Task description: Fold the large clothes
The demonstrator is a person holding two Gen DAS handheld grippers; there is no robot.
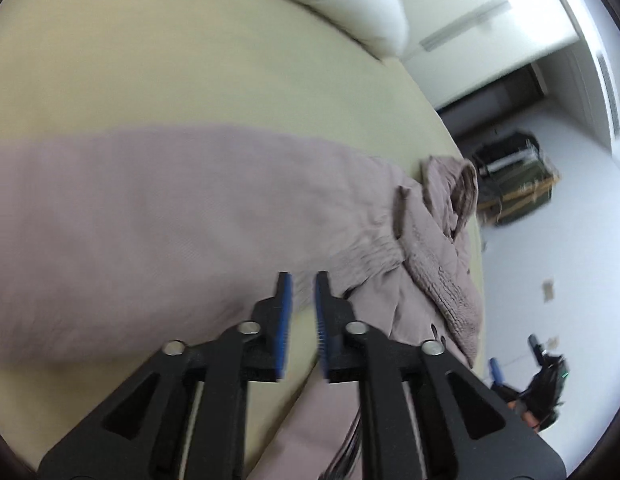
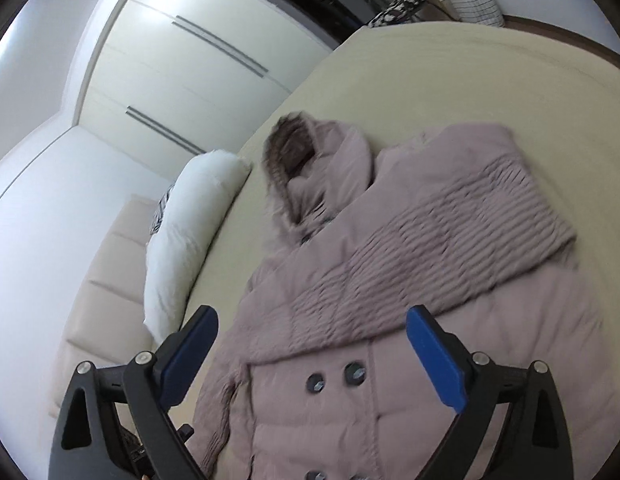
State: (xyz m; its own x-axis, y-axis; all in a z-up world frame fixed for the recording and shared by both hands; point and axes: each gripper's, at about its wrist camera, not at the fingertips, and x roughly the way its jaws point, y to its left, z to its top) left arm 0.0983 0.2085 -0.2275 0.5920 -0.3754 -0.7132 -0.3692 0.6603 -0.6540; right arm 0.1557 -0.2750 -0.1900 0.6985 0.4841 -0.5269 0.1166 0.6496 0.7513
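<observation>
Black linkage arms with blue pads fill the bottom of both views. On the left gripper [image 1: 303, 280] the pads stand close together with a narrow slit between them, and nothing is caught in it; the tips hover just above the cloth. The right gripper [image 2: 312, 320] is spread wide, its blue-faced fingers [image 2: 434, 356] well apart and holding nothing, poised over the front of the garment.

That garment is a dusty-pink quilted puffer coat [image 2: 390, 280] lying flat on a pale-yellow bed sheet [image 2: 430, 72]. In the right wrist view a sleeve with ribbed stitching [image 2: 450, 232] is laid across the chest, dark round buttons [image 2: 354, 373] sit between the fingers, and the fur-trimmed hood [image 2: 298, 152] points toward the far side of the bed. In the left wrist view the coat's body [image 1: 150, 208] runs as a broad band across the mattress, while the hood [image 1: 454, 188] and the bunched ribbed part reach right to the bed's edge.

Bare sheet lies open beyond the coat in both views. A white pillow [image 2: 190, 232] rests along one side, beside a cream padded headboard [image 2: 98, 312]. White wardrobe doors with grey handles [image 2: 190, 64] stand past the bed, and a dark green crate [image 1: 514, 180] sits on the pale floor [image 1: 558, 280].
</observation>
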